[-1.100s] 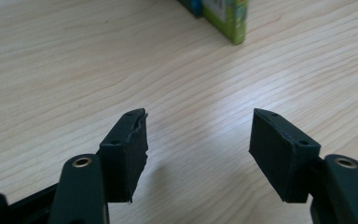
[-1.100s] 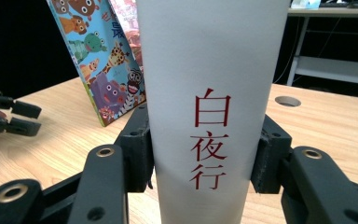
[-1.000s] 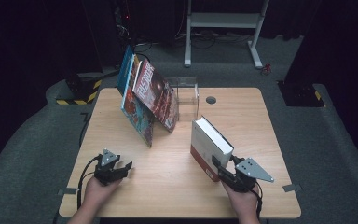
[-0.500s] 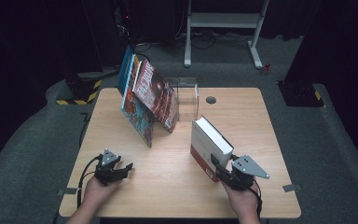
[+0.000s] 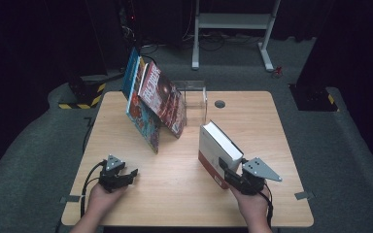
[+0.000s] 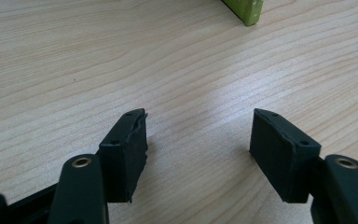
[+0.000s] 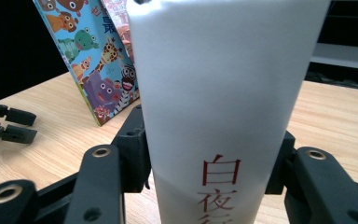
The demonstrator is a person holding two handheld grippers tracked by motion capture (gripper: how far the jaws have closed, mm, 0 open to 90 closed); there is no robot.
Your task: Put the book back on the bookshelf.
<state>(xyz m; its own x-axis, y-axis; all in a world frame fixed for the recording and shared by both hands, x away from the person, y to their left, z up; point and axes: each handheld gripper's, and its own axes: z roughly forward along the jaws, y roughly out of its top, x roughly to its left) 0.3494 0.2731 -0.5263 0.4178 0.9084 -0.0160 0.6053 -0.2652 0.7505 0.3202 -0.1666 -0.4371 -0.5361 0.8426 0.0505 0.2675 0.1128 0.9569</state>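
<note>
Between fingers (image 7: 135,149): white book (image 7: 219,93), upright.

Books: four — three leaning picture books (image 5: 151,104), one thick white book (image 5: 217,151); one clear bookend (image 5: 196,99); one table (image 5: 175,191).

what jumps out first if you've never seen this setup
A thick white book stands upright near the table's front right, clamped by its spine in the right hand-held gripper. Behind it, at the back left, colourful picture books lean together beside a clear bookend. The left hand-held gripper rests open near the front left.
</note>
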